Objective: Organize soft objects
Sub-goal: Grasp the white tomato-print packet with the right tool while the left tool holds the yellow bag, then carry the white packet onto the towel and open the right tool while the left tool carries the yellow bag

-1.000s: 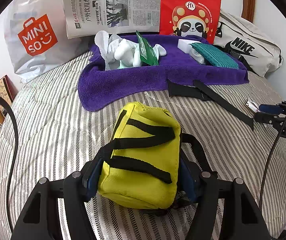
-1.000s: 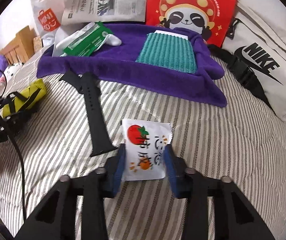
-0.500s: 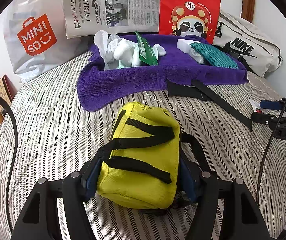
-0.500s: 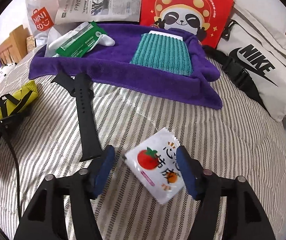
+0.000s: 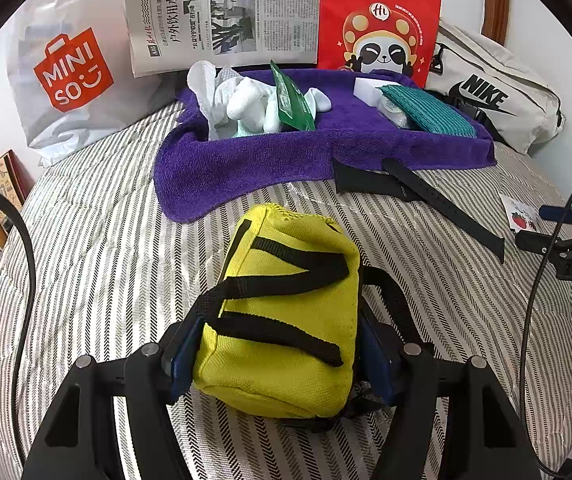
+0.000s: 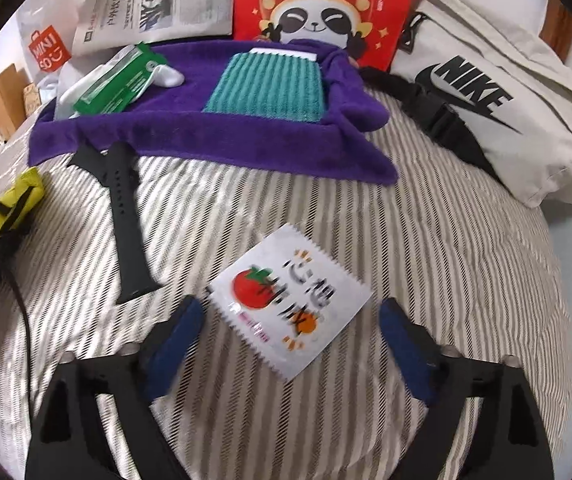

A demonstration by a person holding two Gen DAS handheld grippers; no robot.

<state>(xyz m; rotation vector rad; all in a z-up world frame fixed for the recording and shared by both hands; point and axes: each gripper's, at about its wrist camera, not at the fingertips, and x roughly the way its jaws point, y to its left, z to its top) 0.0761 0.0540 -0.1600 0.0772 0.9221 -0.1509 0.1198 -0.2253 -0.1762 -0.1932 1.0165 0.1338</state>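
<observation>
My left gripper (image 5: 276, 354) is shut on a yellow pouch (image 5: 282, 312) with black straps, resting on the striped bed. Farther back lies a purple towel (image 5: 246, 164) bearing white socks (image 5: 246, 104), a green packet (image 5: 292, 102) and a teal cloth (image 5: 426, 110). In the right wrist view my right gripper (image 6: 288, 320) has its jaws opening wide; a white sachet (image 6: 290, 300) printed with a tomato lies flat on the bed between them, touched by neither pad. The teal cloth (image 6: 270, 82) and green packet (image 6: 120, 80) sit on the purple towel (image 6: 214, 136) beyond.
A black watch strap (image 6: 124, 208) lies left of the sachet. A Nike bag (image 6: 498, 96) sits at right, with a red panda bag (image 6: 322, 4), a newspaper (image 6: 154, 0) and a Miniso bag (image 5: 70, 68) along the back. A cable (image 5: 542, 264) hangs at right.
My right gripper has opened and let go of the sachet, which now lies tilted flat on the bed. The left gripper and yellow pouch have not moved.
</observation>
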